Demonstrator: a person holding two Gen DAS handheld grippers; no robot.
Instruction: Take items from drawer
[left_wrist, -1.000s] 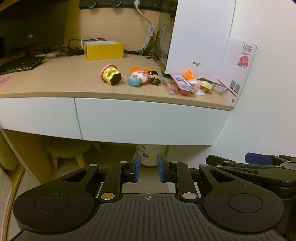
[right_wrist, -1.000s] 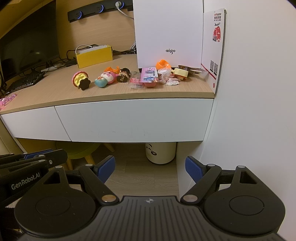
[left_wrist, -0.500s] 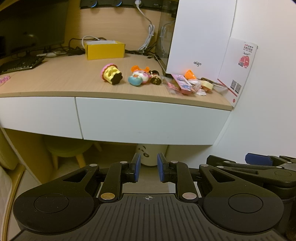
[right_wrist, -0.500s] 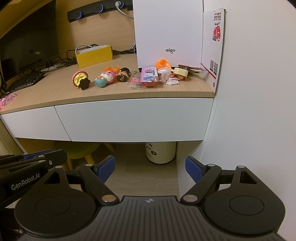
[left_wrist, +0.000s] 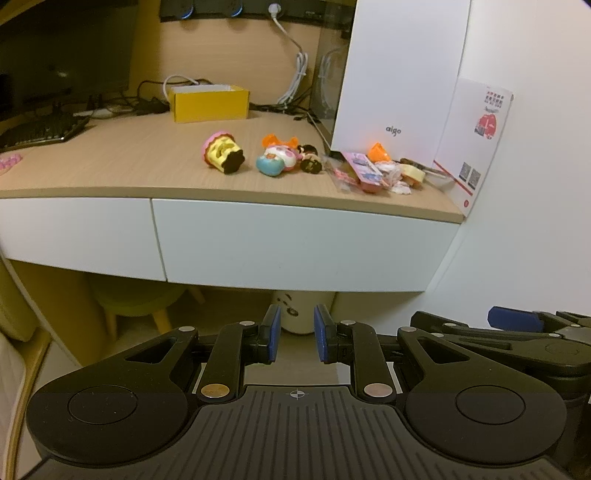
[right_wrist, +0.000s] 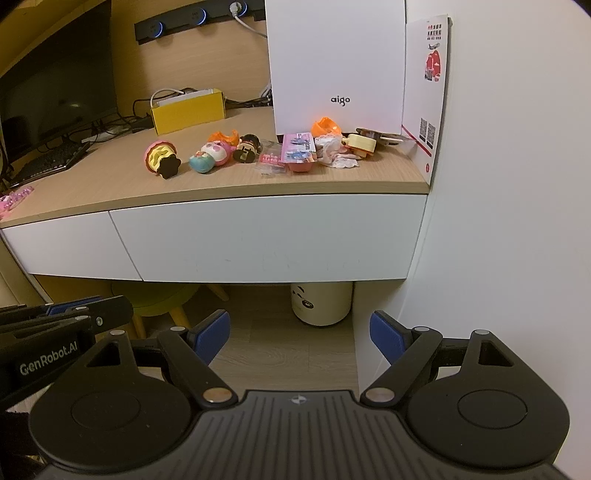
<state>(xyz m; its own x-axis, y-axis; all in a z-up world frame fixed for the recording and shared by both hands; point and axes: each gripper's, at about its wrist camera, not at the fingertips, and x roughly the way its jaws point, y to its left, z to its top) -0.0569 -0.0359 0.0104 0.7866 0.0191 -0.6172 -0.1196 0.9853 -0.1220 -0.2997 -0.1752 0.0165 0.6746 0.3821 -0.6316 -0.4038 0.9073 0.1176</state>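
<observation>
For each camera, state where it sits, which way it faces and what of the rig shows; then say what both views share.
Left wrist: sits on the left gripper, looking forward and downward at the closed white drawer front under the wooden desk; its own narrowly gapped blue-padded fingers show, and the right gripper at right.
Right wrist: sits on the right gripper, same facing; its wide-open fingers show, the left gripper at left.
Shared: drawer, yellow cardboard box, toys, white computer case.

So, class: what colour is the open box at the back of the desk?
Yellow: the box shows best in the left wrist view.
</observation>
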